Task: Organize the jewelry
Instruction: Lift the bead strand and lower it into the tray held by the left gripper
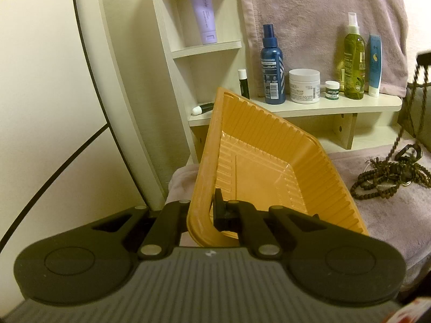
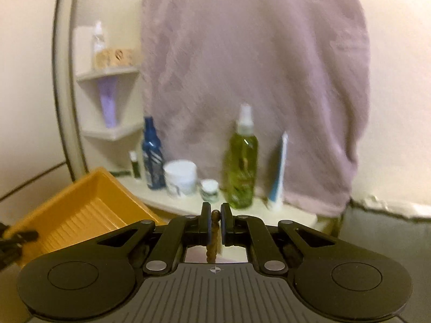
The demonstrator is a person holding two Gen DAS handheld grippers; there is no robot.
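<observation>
My left gripper point(image 1: 206, 210) is shut on the near rim of an orange ribbed plastic tray point(image 1: 272, 167) and holds it tilted up off the towel. The same tray point(image 2: 80, 210) shows at lower left in the right wrist view. My right gripper point(image 2: 215, 215) is shut on a brown bead strand point(image 2: 214, 238) that hangs down between its pads. In the left wrist view that strand point(image 1: 409, 113) stretches up at the right edge from a tangled pile of brown bead necklaces point(image 1: 390, 177) on the pink towel point(image 1: 390, 215).
A cream shelf point(image 1: 323, 107) behind the tray holds a blue spray bottle point(image 1: 272, 67), a white cream jar point(image 1: 304, 86), a small lip-balm jar point(image 1: 332, 90), a green spray bottle point(image 1: 354, 62) and a blue tube point(image 1: 375, 64). A pink towel point(image 2: 256, 80) hangs on the wall.
</observation>
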